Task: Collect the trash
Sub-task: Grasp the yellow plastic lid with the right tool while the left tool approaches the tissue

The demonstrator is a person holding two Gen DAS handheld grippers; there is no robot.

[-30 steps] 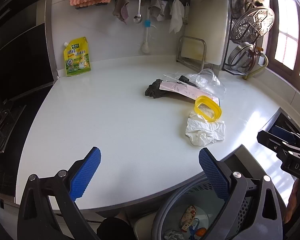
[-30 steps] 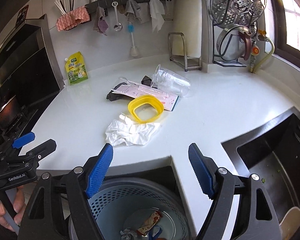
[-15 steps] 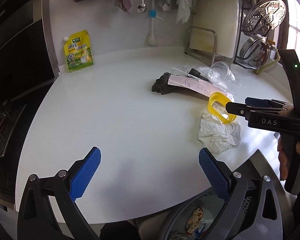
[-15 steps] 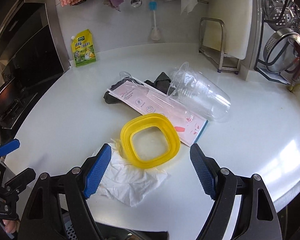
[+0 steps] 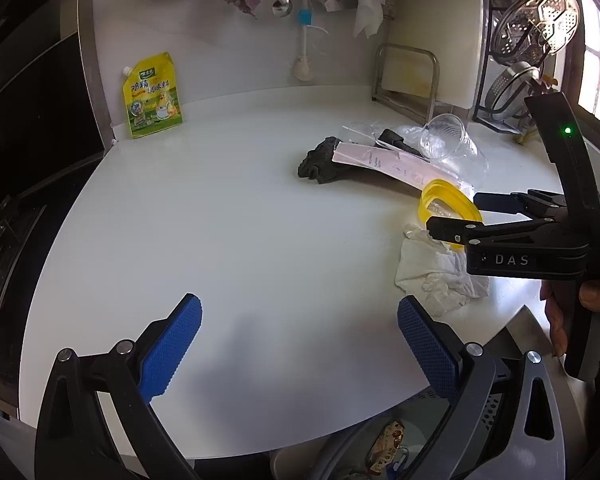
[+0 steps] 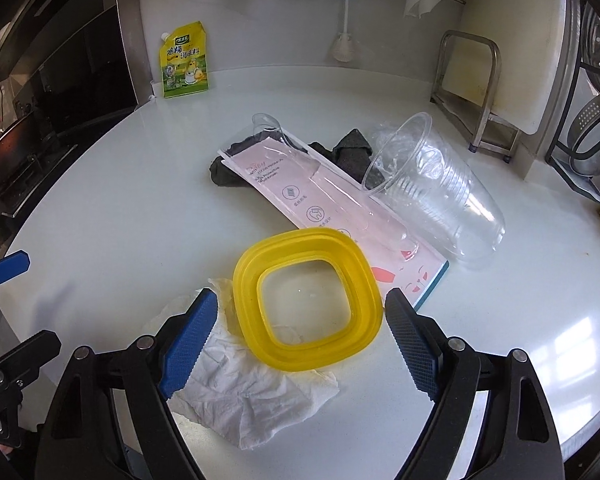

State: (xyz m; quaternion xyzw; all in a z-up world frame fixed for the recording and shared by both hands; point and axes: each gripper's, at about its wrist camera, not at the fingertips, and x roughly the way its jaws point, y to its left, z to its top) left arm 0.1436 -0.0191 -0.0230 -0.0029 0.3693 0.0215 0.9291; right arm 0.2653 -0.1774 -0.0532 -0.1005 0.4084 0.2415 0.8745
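On the white counter (image 6: 120, 216) a yellow square lid (image 6: 364, 280) rests partly on a crumpled white tissue (image 6: 252, 392). My right gripper (image 6: 300, 296) straddles the lid, its jaws opening and the pads clear of the rim on both sides. Behind lie a pink toothbrush package (image 6: 300, 188), stacked clear plastic cups (image 6: 432, 184) on their side and a dark cloth (image 6: 350, 146). In the left wrist view the right gripper (image 5: 456, 212) reaches in from the right over the lid (image 5: 432, 196) and the tissue (image 5: 432, 272). My left gripper (image 5: 300, 304) hangs open over bare counter, holding nothing.
A grey perforated trash basket (image 5: 494, 404) with wrappers inside stands below the counter's front edge. A yellow seasoning pouch (image 5: 152, 96) leans on the back wall. A stove (image 5: 4, 240) is at the left; a steel rack with a cutting board (image 6: 472, 92) at the back right.
My right gripper came forward from above the basket to the yellow lid, which now lies between its jaws. The left gripper shifted slightly forward over the counter.
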